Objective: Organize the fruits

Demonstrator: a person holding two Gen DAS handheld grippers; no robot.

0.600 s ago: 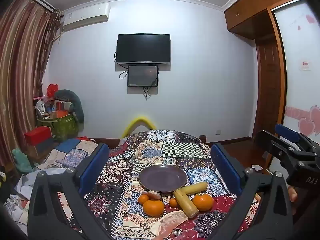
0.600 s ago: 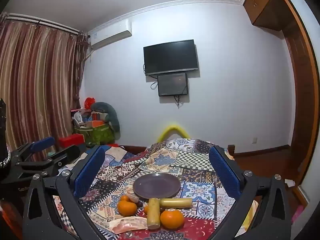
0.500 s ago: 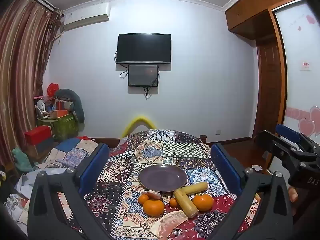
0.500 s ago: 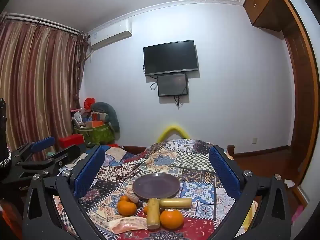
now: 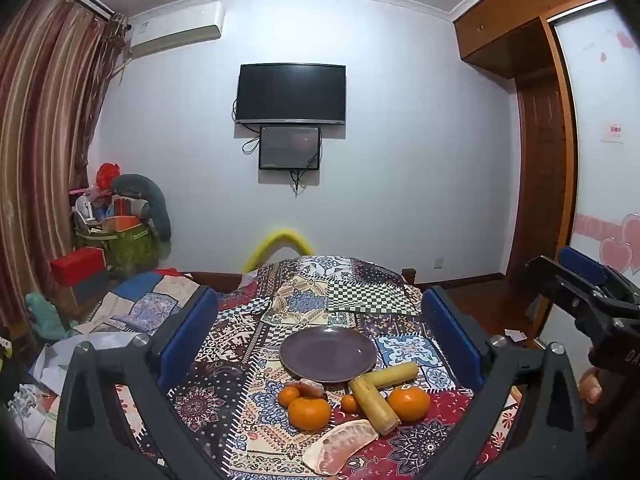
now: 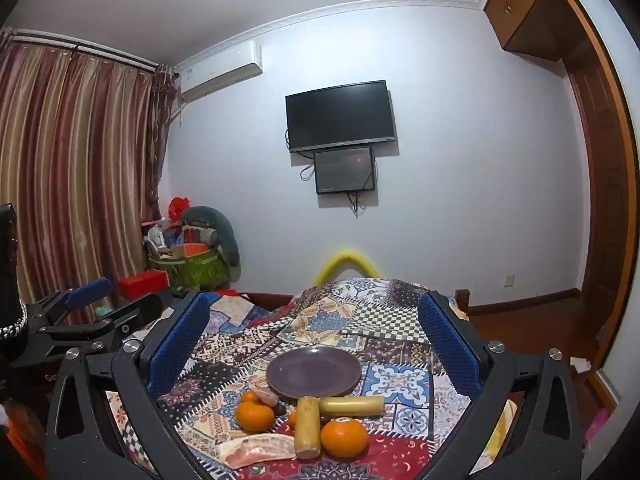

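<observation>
A purple plate [image 5: 328, 354] [image 6: 314, 372] lies bare on the patterned tablecloth [image 5: 304, 308]. In front of it lie two large oranges [image 5: 309, 413] [image 5: 409, 402], two small ones, a peeled segment, two yellow cane sticks [image 5: 374, 404] [image 6: 307, 426] and a pink pomelo wedge [image 5: 340, 446] [image 6: 258, 450]. My left gripper [image 5: 332, 340] hovers open above the near table edge, nothing between its blue pads. My right gripper [image 6: 312, 344] is likewise open and holds nothing. Each gripper shows at the edge of the other's view.
A yellow chair back [image 5: 280, 246] rises beyond the table's far edge. Boxes and a green bin [image 5: 120, 240] crowd the left corner by striped curtains. A television [image 5: 291, 94] hangs on the wall. A wooden door and wardrobe [image 5: 540, 184] stand on the right.
</observation>
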